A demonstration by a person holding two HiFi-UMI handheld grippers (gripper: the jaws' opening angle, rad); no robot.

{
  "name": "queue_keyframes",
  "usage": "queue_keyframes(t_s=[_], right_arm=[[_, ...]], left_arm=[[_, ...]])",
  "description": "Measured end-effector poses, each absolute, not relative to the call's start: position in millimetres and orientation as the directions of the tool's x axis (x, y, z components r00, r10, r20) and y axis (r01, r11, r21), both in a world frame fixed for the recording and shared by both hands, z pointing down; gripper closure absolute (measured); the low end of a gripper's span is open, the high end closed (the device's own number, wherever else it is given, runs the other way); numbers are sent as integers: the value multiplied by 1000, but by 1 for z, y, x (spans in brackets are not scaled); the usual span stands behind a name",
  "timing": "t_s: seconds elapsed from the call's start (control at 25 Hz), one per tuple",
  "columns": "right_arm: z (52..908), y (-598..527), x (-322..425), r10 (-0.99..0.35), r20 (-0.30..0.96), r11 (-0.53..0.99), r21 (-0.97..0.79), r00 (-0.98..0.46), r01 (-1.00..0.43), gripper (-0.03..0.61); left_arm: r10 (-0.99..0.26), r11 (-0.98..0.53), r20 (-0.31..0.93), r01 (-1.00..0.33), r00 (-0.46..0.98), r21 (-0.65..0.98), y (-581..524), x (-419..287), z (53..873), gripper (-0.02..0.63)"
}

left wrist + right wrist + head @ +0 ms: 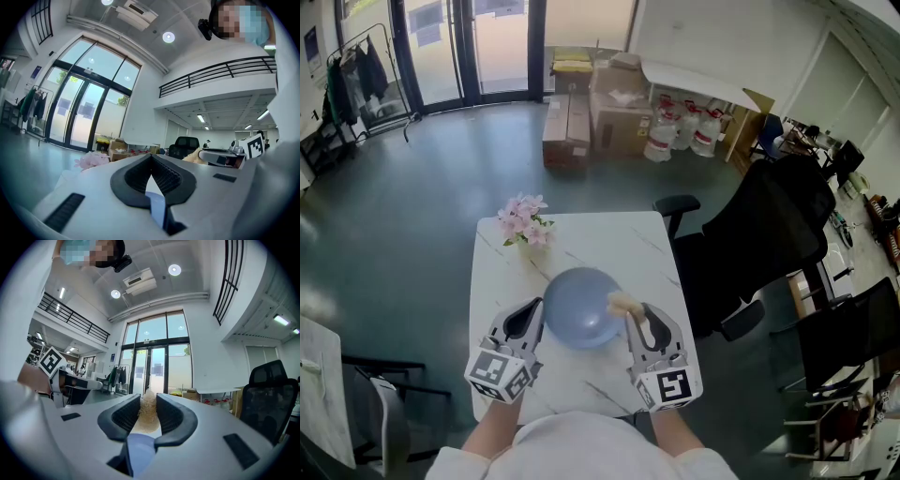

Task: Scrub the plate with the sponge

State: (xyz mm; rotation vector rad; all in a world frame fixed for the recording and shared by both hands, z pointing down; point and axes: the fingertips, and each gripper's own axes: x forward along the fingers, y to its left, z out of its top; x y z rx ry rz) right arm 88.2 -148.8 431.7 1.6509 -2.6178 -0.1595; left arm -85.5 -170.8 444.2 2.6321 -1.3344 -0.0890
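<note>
Head view: sponge [622, 302] in right tool [635, 317]

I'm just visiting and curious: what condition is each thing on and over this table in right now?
Plate: gripped at its left edge.
Sponge: pinched, at the plate's right rim.
Left gripper: jaws shut on the plate.
Right gripper: jaws shut on the sponge.
Flowers: upright on the table.

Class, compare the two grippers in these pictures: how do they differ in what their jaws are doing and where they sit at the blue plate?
The left gripper has its jaws shut tip to tip, nothing visible between them; the right gripper clamps a tan sponge. The left gripper sits at the left edge of the blue plate, the right gripper at its right edge. Both are over the white table.
</note>
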Motion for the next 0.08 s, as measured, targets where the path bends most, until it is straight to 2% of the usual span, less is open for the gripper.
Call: queue_keyframes(t_s=[0.08], right_arm=[[432,-150,88,-903,-17,426,109,-430,-898,460]], left_arm=[[-806,-575,35,-795,591,191,-172,-87,445,581]])
